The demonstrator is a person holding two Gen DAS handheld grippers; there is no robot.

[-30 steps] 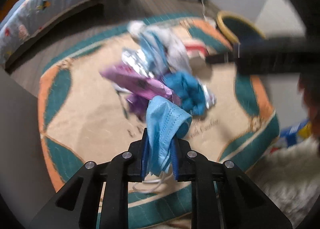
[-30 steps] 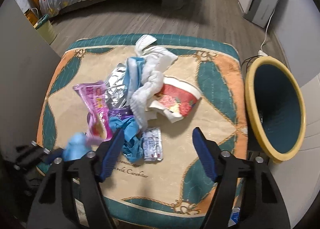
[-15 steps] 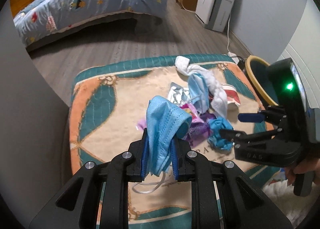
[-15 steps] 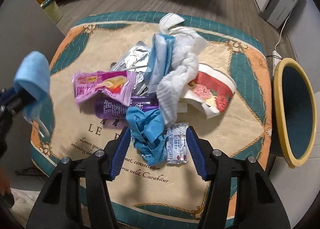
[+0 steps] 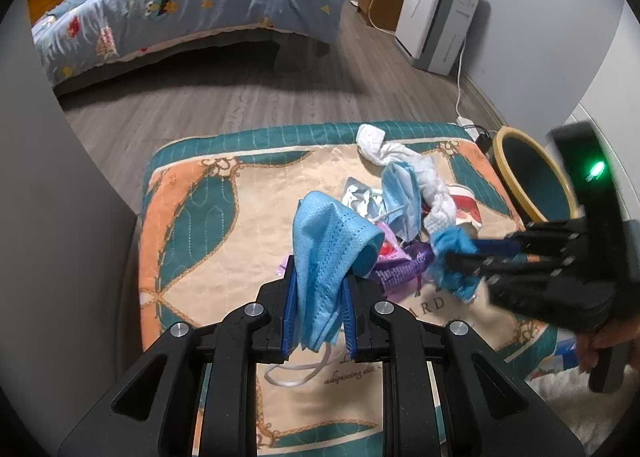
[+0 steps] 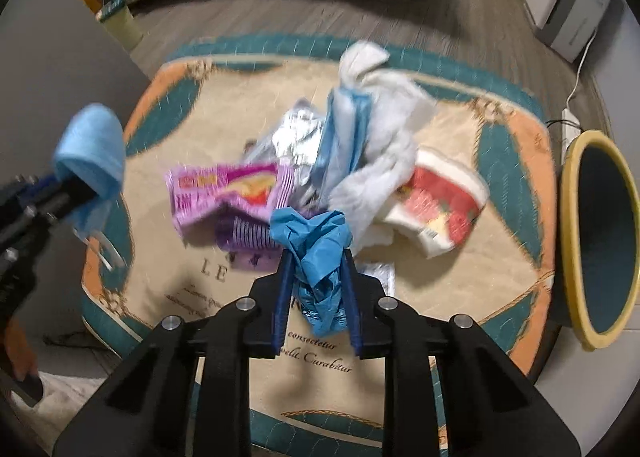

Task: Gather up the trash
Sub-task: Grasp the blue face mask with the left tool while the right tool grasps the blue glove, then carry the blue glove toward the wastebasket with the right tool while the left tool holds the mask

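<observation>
The left gripper is clamped on a light blue face mask, its white ear loop dangling below the fingers. The right gripper grips a crumpled blue glove (bunched between the blue pads) just above the patterned rug. Directly ahead of the right gripper lies the rest of the litter — a pink snack wrapper, a silver foil packet, a white cloth and a red paper cup. Off to its right, beside the rug — a yellow-rimmed bin.
</observation>
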